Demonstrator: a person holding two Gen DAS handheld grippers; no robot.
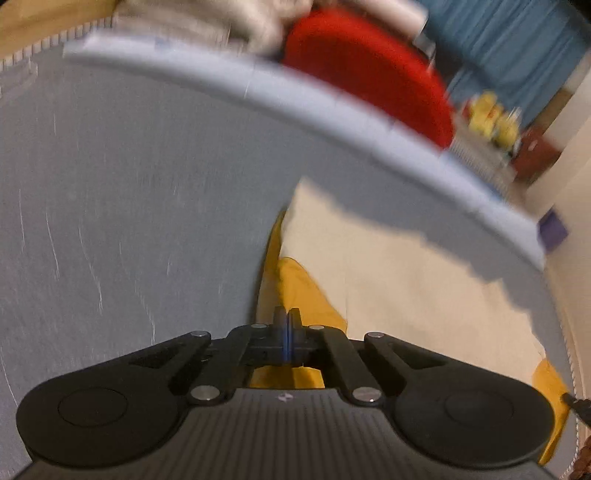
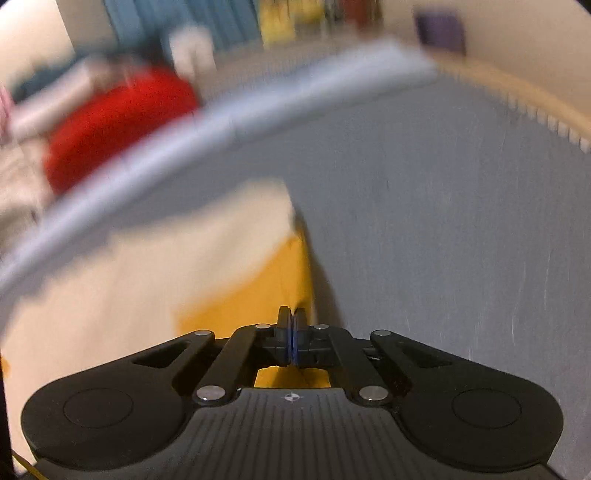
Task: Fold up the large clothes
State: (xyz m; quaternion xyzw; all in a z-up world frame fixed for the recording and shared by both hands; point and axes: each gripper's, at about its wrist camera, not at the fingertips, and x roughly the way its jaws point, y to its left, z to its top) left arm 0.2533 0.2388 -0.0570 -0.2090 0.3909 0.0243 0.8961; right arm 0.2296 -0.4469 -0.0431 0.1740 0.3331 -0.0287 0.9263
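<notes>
A large garment, cream (image 1: 399, 266) with yellow parts (image 1: 295, 288), lies on a grey mat (image 1: 129, 184). My left gripper (image 1: 287, 318) is shut on the yellow fabric at the garment's left edge. In the right wrist view the same garment shows cream (image 2: 147, 266) and yellow (image 2: 273, 291). My right gripper (image 2: 291, 315) is shut on its yellow right edge, over the grey mat (image 2: 443, 221). Both views are blurred by motion.
A pale blue border (image 1: 332, 107) runs along the mat's far side. Beyond it lie a red cloth (image 1: 369, 70) and pale cloths (image 1: 207, 22). A blue curtain (image 1: 509, 40) and yellow items (image 1: 495, 118) stand further back. A purple object (image 2: 439, 29) sits by the wall.
</notes>
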